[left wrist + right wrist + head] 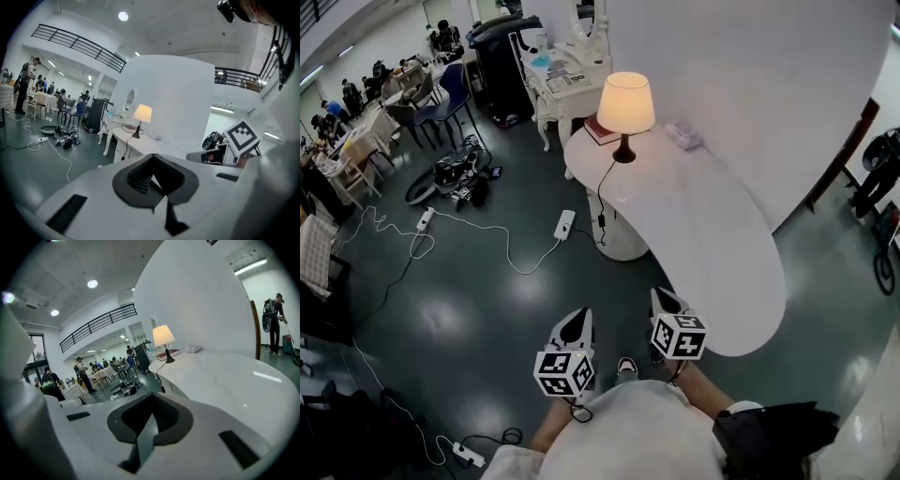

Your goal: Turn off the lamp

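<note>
The long white curved surface point(712, 234) runs away from you along the rounded white wall. Its near end lies just ahead of your right gripper point(664, 298), and the dark floor point(487, 309) is under your left gripper point(577, 319).

The lamp point(625, 105) stands at the far end of that surface, well apart from both pairs of jaws and straight ahead of them. In the left gripper view the lamp point(142, 115) sits above the jaws and slightly left of centre. In the right gripper view the lamp point(163, 336) is above the jaws and a little to the right. It stands upright, its long axis vertical, with a glowing cream shade over a thin dark stem and a round dark base. It is lit.

Your left gripper point(152, 180) has its jaws pressed together with nothing between them. Your right gripper point(147, 420) looks the same, its dark pads meeting at a seam and pinching nothing. Neither touches the surface or the lamp. Both point forward, side by side.

A reddish book point(600, 129) lies just beside the lamp's base, and a small pale box point(682, 135) lies near it by the wall. The lamp's black cord point(602, 187) runs from the base over the surface's edge towards a white power strip point(565, 224) on the floor.
</note>
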Available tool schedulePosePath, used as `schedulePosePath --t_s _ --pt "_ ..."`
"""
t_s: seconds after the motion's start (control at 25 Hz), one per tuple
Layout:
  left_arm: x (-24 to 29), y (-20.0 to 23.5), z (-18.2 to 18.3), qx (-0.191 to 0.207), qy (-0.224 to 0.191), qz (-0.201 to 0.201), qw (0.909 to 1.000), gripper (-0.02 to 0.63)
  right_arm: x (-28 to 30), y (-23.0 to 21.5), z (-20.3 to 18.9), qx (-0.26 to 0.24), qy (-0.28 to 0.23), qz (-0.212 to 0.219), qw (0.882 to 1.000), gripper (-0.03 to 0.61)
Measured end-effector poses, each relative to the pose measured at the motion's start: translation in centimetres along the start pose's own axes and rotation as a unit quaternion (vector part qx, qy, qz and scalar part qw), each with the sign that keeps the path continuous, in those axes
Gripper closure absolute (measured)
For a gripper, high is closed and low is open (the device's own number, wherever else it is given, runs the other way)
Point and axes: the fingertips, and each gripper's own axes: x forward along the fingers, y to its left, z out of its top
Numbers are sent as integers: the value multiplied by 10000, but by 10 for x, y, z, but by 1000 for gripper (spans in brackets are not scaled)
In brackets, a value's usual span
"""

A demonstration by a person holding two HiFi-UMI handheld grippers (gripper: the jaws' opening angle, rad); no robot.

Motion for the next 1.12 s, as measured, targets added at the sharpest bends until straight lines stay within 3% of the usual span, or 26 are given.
schedulePosePath --t_s 0.72,1.12 --pt "106 9 21 7 189 124 9997 604 86 -38 49 -126 289 332 9990 580" --pt "139 15 10 -50 521 -42 9986 604 112 -49 40 68 462 295 9985 580"
